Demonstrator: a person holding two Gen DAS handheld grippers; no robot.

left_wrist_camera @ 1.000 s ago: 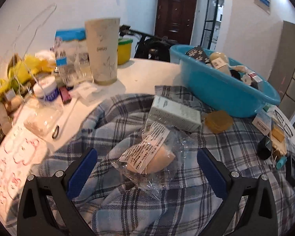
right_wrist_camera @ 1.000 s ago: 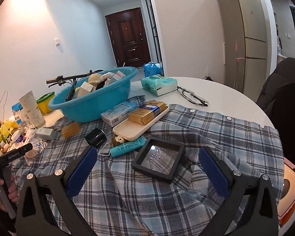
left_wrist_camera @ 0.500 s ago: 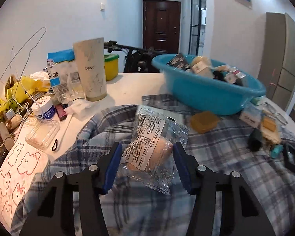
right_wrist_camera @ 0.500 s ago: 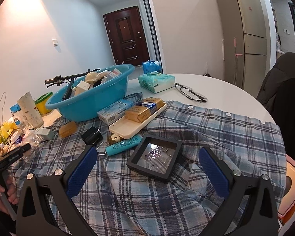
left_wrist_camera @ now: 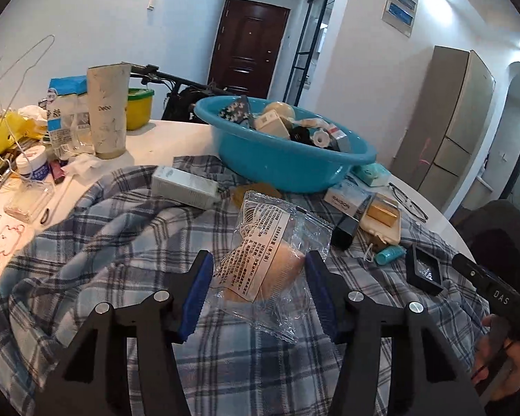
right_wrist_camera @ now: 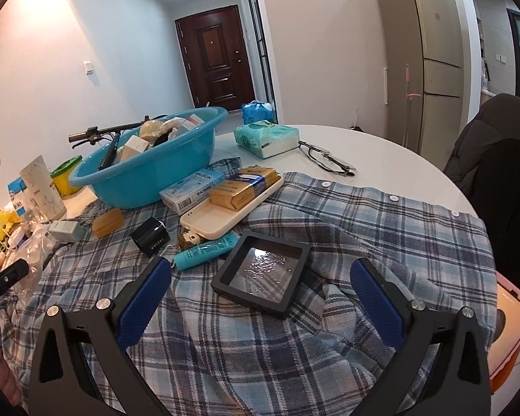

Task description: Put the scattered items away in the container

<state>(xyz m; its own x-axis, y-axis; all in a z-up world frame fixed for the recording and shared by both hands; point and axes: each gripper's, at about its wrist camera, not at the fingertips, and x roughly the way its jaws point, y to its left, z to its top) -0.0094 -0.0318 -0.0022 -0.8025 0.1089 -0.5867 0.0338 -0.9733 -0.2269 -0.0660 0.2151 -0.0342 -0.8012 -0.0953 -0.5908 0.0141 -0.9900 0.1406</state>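
Currently, left wrist: left gripper (left_wrist_camera: 258, 286) clamps a clear-wrapped sponge packet (left_wrist_camera: 265, 260) above the plaid shirt (left_wrist_camera: 104, 235); blue basin (left_wrist_camera: 284, 159) part-filled. Right wrist: right gripper (right_wrist_camera: 260, 294) spread empty over black frame case (right_wrist_camera: 261, 277); teal tube (right_wrist_camera: 204, 251), boxes remain.

One blue basin (right_wrist_camera: 163, 176), one plaid shirt (right_wrist_camera: 364, 228), one tissue pack (right_wrist_camera: 267, 138), one pair of glasses (right_wrist_camera: 326, 159), one teal tube (right_wrist_camera: 204, 251), one black frame (right_wrist_camera: 260, 279).

The printed label (left_wrist_camera: 256, 249) on the clear packet is too small to read.
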